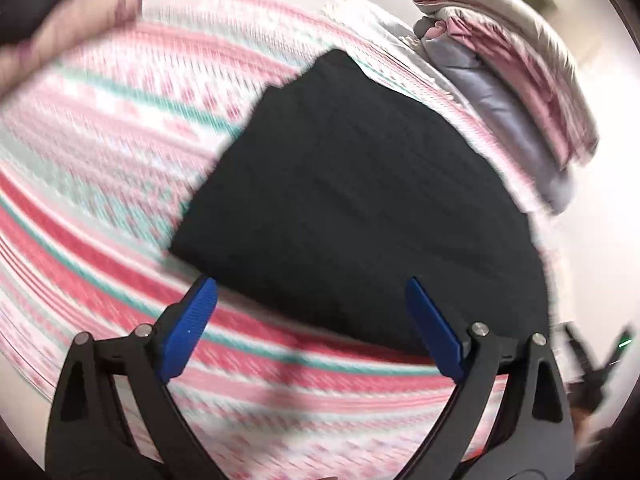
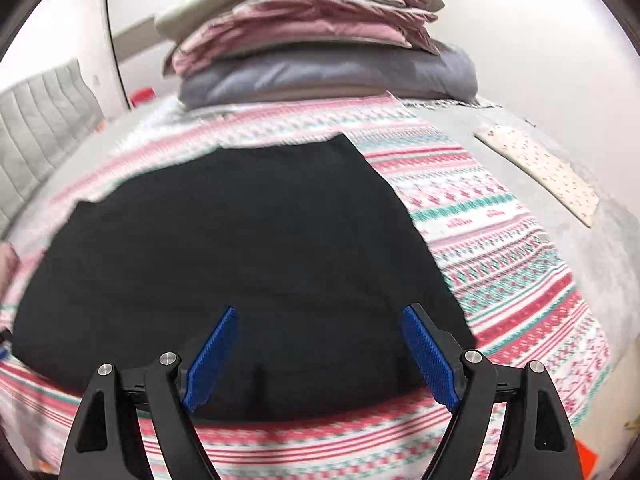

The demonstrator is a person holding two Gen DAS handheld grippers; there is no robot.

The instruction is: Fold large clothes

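A black garment (image 1: 352, 200) lies folded flat as a rough rectangle on a pink, white and teal patterned blanket (image 1: 120, 152). My left gripper (image 1: 312, 286) is open and empty, hovering just above the garment's near edge. In the right wrist view the same black garment (image 2: 240, 240) fills the middle. My right gripper (image 2: 318, 314) is open and empty above its near edge. The left wrist view is motion-blurred.
A stack of folded bedding (image 2: 316, 40) in beige, pink and grey sits at the far end of the blanket (image 2: 500, 240); it also shows in the left wrist view (image 1: 508, 72). A small floral cloth (image 2: 548, 172) lies on the grey bed at right. A grey padded headboard (image 2: 36, 136) stands at left.
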